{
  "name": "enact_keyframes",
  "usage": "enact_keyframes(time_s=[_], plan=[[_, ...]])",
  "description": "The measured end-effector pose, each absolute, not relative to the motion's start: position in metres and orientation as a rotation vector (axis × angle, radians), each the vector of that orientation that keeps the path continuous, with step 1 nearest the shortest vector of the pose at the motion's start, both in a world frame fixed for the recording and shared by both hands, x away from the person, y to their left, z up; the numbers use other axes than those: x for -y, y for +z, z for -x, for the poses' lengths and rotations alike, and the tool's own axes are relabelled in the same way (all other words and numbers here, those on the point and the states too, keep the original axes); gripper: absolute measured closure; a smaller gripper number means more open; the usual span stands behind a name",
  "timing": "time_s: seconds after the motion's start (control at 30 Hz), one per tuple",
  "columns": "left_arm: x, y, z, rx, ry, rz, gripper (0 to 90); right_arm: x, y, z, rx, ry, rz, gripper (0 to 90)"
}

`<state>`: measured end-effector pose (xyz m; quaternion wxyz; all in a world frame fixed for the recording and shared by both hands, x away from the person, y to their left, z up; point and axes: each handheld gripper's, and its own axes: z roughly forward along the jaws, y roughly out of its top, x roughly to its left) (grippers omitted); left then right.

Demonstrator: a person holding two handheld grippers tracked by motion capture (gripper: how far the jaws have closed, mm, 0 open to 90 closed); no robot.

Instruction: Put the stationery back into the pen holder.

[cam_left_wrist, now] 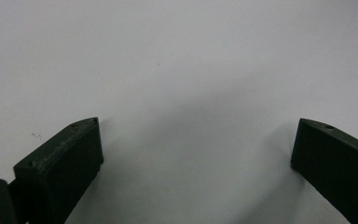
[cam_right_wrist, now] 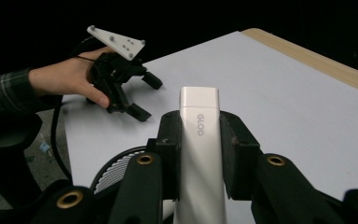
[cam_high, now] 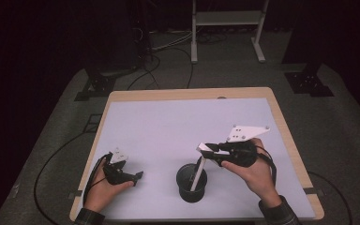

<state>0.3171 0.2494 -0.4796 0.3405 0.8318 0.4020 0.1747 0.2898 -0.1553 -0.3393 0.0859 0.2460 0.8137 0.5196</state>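
A white glue stick (cam_right_wrist: 199, 154) marked GLOO is clamped between the jaws of my right gripper (cam_right_wrist: 199, 135), which is shut on it. In the high view the right gripper (cam_high: 213, 150) holds the glue stick (cam_high: 199, 171) slanted, its lower end inside a black mesh cup (cam_high: 191, 182) near the table's front. My left gripper (cam_high: 133, 177) rests low at the front left, open, with bare white surface between its fingers (cam_left_wrist: 70, 158). From the right gripper view the left gripper (cam_right_wrist: 142, 95) shows farther off with its jaws apart.
A white mat (cam_high: 168, 126) covers the wooden table (cam_high: 281, 117). Cables (cam_high: 51, 159) trail off the left edge onto the grey floor. A white metal frame (cam_high: 225, 28) stands behind the table.
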Motion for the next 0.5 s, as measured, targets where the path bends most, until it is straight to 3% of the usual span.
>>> enact_keyframes(time_s=[0.5], plan=[[-0.250,-0.480,-0.317,-1.044,0.457,-2.166,1.1,0.120,-0.352,-0.284,-2.536,1.554,-0.634,70.4]])
